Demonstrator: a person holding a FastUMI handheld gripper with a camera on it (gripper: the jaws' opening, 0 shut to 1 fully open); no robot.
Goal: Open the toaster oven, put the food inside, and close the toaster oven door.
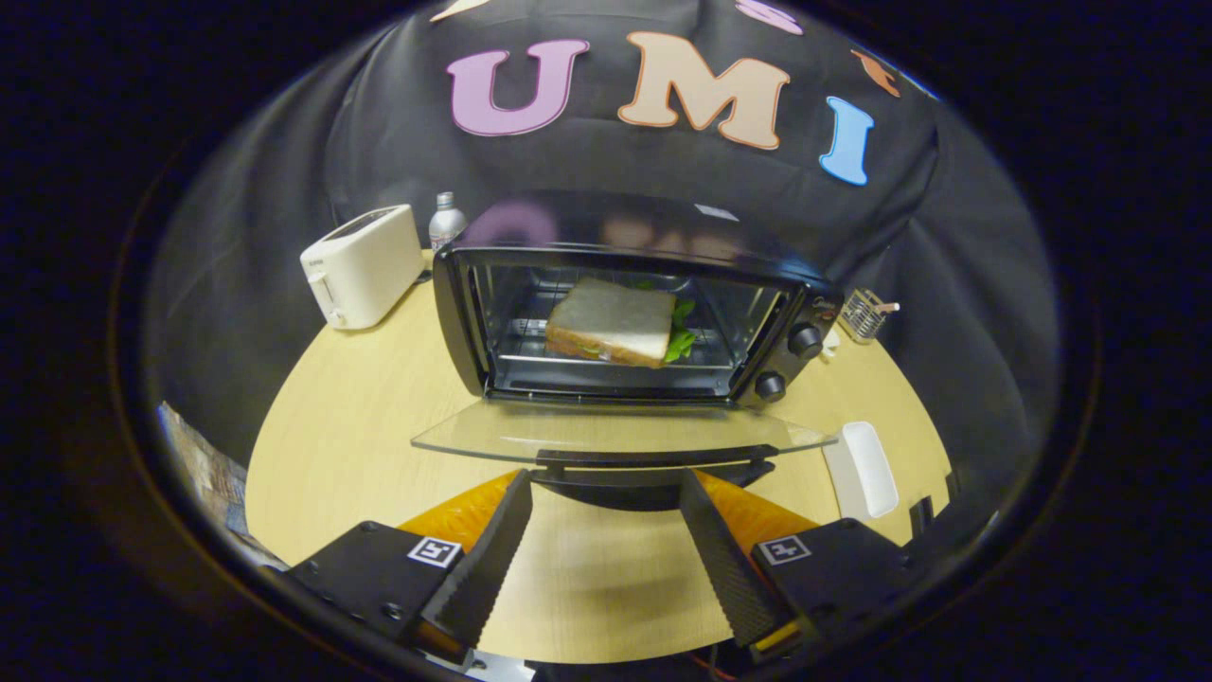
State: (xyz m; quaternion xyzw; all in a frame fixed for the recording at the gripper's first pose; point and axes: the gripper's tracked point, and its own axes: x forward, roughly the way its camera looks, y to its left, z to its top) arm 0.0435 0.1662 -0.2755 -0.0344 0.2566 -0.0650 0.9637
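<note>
Here we see the gripper (606,478) with its two fingers spread apart and holding nothing; bare table shows between them. Their tips reach up to the dark bar handle (653,458) of the glass door (620,431), one tip near each end of the handle, but we cannot tell if they touch it. The door itself is folded down flat, and it hangs over the round light wooden table (350,426) just ahead of the fingers.

Beyond the door stands the black toaster oven (630,317), fully open. Inside it, on the wire rack (530,346), lies the sandwich of white bread with green lettuce (615,322); the lettuce comes out at its right side. On the right front panel of the oven we see two round black knobs (788,362), one above the other.

To the left of the oven, well apart from it, stands a cream white pop-up toaster (365,265). Just behind that toaster, near the oven's left back corner, is a small silver bottle (446,220). To the right of the oven there is a small wire basket (864,314), and nearer to us, beside the right end of the door, lies a white rectangular tray (866,469).
</note>
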